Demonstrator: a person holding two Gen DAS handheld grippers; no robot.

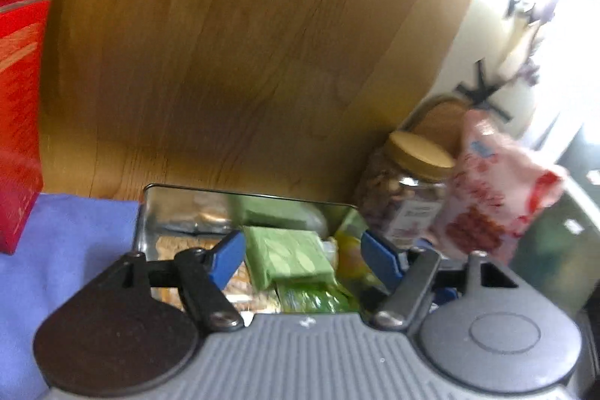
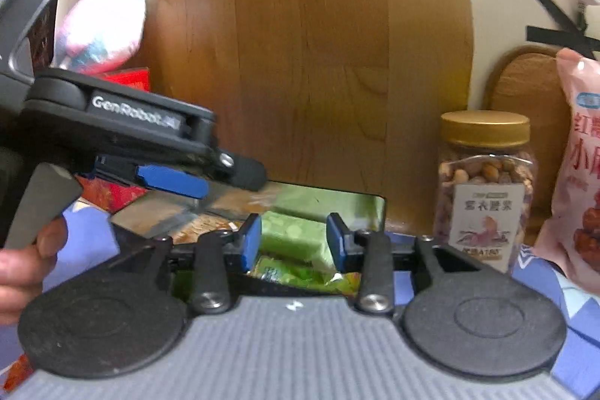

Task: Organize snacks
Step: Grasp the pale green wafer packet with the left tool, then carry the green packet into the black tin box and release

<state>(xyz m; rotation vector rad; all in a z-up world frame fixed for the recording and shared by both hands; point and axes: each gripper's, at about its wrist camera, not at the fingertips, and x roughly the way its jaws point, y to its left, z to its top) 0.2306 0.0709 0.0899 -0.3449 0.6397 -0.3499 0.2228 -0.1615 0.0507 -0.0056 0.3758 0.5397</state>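
Left gripper is hovering above the metal tin, its blue fingers standing wide apart and gripping nothing. Right gripper is reaching over the same tin with jaws partly spread on either side of a green snack packet; contact cannot be determined. The green packet is lying inside the tin, atop other wrapped snacks. Beyond, to the right, a gold-lidded nut jar is standing upright just beside a pink snack bag. A red box is standing at far left, before a wooden panel.
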